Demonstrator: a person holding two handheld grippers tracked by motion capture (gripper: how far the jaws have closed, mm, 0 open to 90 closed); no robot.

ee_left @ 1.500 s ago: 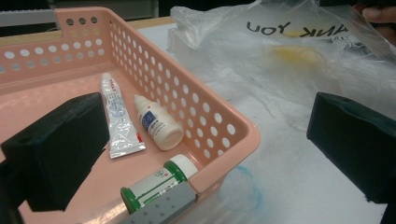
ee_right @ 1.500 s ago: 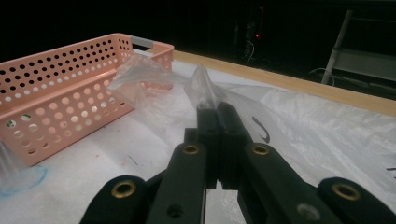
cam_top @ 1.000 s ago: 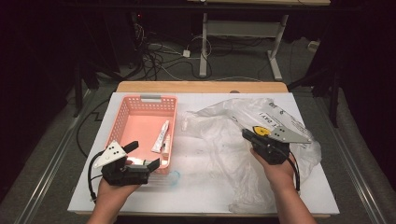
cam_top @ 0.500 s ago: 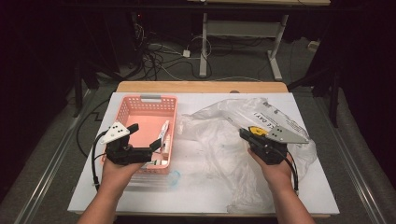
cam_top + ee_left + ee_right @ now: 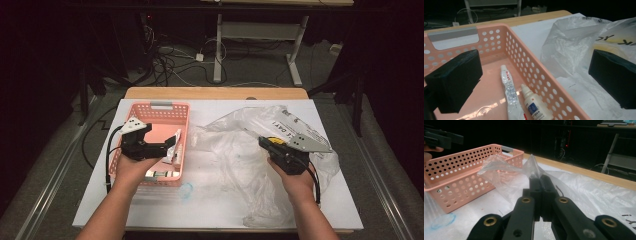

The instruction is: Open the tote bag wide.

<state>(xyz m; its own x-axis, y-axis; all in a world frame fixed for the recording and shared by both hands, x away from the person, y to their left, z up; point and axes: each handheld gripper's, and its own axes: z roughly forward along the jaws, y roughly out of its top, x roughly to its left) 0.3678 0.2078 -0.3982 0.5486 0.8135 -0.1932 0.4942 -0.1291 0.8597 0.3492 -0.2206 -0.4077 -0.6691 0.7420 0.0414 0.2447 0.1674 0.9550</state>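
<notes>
Two tools work here. From the high view, the left tool (image 5: 167, 145) hangs wide open over the pink basket (image 5: 155, 107), likely to pick something. In its own view, a white tube (image 5: 507, 86) and small bottle (image 5: 534, 106) lie inside. The right tool (image 5: 542, 180) pinches the crinkly clear bag (image 5: 499, 171) tight, holding it up off the worktop

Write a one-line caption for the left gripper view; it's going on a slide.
Open left tongs hover over a pink basket holding a tube and dropper bottle, beside a plastic bag.
</notes>
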